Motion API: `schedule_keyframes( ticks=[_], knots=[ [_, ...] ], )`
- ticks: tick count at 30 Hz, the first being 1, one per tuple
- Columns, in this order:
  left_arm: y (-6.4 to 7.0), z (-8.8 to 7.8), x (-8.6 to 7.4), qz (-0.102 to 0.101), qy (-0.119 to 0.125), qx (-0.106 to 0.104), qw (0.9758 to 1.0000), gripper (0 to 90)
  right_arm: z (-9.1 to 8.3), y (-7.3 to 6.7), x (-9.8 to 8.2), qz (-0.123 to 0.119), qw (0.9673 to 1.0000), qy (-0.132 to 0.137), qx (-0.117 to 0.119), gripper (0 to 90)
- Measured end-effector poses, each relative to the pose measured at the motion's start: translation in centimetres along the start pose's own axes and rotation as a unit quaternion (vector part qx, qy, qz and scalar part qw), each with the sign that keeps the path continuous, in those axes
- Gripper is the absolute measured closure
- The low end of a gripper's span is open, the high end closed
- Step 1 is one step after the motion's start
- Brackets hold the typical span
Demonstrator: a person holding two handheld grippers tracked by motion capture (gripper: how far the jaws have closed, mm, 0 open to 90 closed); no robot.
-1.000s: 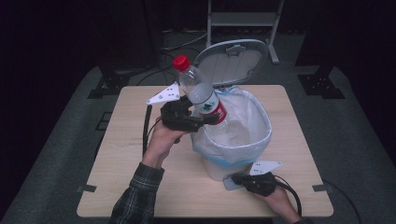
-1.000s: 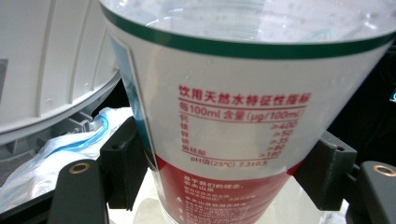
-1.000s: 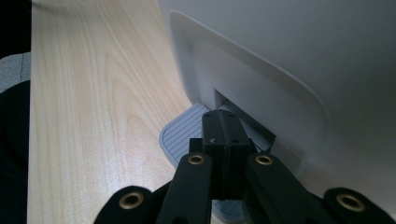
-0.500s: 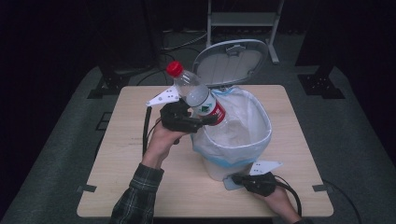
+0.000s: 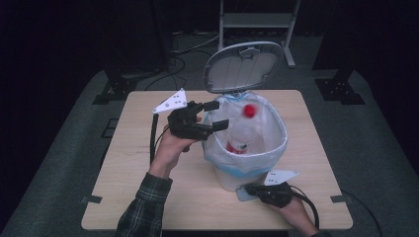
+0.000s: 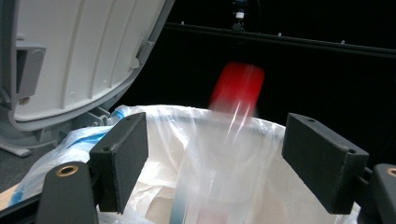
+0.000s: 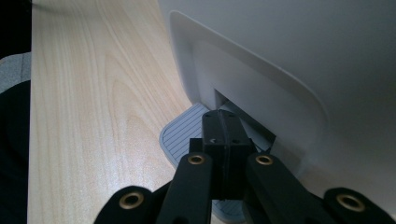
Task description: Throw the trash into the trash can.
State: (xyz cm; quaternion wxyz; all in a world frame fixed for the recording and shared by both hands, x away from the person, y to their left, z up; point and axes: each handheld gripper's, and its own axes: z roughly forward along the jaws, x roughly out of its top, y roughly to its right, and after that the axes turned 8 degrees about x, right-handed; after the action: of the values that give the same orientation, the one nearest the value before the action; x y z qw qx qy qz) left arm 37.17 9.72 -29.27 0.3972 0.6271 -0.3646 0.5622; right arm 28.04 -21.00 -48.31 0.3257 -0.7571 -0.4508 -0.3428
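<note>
Pale wood-grain table (image 5: 148, 197), smooth grey plastic bin (image 7: 289, 60) (thin glossy liner (image 5: 269, 148)), ribbed pedal (image 7: 180, 137).

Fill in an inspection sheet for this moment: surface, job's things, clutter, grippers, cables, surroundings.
Surface: light wooden table, bare apart from the bin.
Job's things: white pedal bin lined with a translucent bag, grey lid raised; clear plastic bottle with a red cap, blurred, inside the bag mouth.
Clutter: nothing seen.
Grippers: left gripper open beside the bin rim, holding nothing; right gripper shut, pressing the grey foot pedal.
Cables: black cable trails from the left gripper; more lie on the floor behind.
Surroundings: dark room, grey floor, metal stand behind the table.
</note>
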Motion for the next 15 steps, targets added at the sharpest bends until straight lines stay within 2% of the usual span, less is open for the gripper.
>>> schedule_keyframes(
  ticks=[9,15],
  knots=[
    [-0.2,-0.8,-0.1,0.004,-0.007,0.009,0.9999,20.0,0.0,0.0,0.0,0.000,1.0000,0.000,0.000,90.0],
    [-0.1,-2.1,-0.1,0.017,-0.018,0.023,0.9994,19.0,0.0,0.0,0.0,0.001,1.0000,0.000,0.000,90.0]
  ],
)
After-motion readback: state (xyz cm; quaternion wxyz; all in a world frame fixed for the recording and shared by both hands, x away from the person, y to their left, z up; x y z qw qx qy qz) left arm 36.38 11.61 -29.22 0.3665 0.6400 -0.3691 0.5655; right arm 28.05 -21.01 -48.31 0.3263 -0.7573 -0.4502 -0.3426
